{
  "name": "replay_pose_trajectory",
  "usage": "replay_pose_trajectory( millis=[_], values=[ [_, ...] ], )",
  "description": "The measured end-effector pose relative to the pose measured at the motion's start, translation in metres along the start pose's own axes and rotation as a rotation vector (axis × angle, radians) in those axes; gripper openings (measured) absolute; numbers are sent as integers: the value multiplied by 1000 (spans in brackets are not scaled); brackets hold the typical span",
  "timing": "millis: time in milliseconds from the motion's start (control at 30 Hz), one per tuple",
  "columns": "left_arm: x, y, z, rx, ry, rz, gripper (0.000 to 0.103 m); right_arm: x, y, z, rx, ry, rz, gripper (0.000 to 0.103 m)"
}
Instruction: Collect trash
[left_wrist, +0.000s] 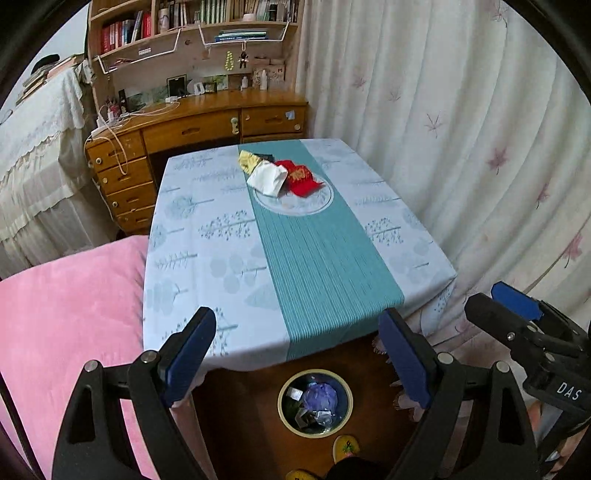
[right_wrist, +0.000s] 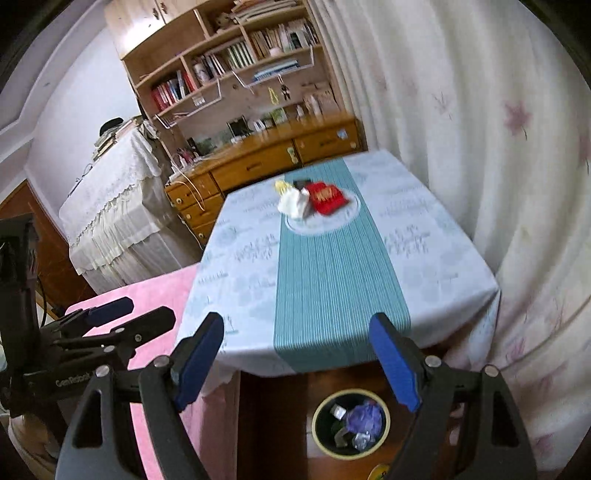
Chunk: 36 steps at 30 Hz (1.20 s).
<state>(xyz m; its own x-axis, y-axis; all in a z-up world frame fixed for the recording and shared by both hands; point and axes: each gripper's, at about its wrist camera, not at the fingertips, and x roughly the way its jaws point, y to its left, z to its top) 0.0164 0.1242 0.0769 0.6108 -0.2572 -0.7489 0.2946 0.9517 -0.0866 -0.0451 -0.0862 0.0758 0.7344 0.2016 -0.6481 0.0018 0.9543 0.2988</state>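
A pile of trash lies on a pale plate (left_wrist: 312, 206) (right_wrist: 332, 221) on the far part of the table: a white crumpled tissue (left_wrist: 267, 178) (right_wrist: 293, 203), a red wrapper (left_wrist: 303, 177) (right_wrist: 327, 197) and a yellow wrapper (left_wrist: 248, 161) (right_wrist: 280, 184). On the floor before the table stands a round bin (left_wrist: 284, 415) (right_wrist: 317, 435) with several scraps inside. My left gripper (left_wrist: 297, 354) (right_wrist: 133, 317) is open and holds nothing, above the table's near edge. My right gripper (right_wrist: 297, 360) (left_wrist: 498, 306) hangs beside it, open too and holding nothing.
The table (left_wrist: 207, 236) wears a light cloth with a teal runner (left_wrist: 317, 266). A pink blanket (left_wrist: 62, 317) lies left of it, a curtain (left_wrist: 461, 147) hangs right. A wooden desk (left_wrist: 207, 122) with shelves stands behind. Yellow slippers (left_wrist: 345, 448) sit by the bin.
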Motion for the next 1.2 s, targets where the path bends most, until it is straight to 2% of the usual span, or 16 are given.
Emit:
replay_pose_trajectory(
  millis=[167,300,433,600,867,1000,1200],
  values=[
    [13,9,27,-9,-20,82,89,10,1,27,-24,-23,5,81],
    [43,23,54,-43,17,81,89,37,-6,48,-38,-16,17,81],
    [92,44,92,-121,69,32,88,78,-22,77,-60,7,33,81],
    [180,71,144,-257,151,-26,89,160,-50,132,-89,69,79,81],
    [330,87,207,-352,268,-2,88,309,-98,203,-145,217,124,81],
    [381,86,224,-320,324,5,88,376,-119,226,-161,277,120,81],
    [431,80,239,-238,396,10,88,445,-133,247,-149,340,148,81]
  ],
)
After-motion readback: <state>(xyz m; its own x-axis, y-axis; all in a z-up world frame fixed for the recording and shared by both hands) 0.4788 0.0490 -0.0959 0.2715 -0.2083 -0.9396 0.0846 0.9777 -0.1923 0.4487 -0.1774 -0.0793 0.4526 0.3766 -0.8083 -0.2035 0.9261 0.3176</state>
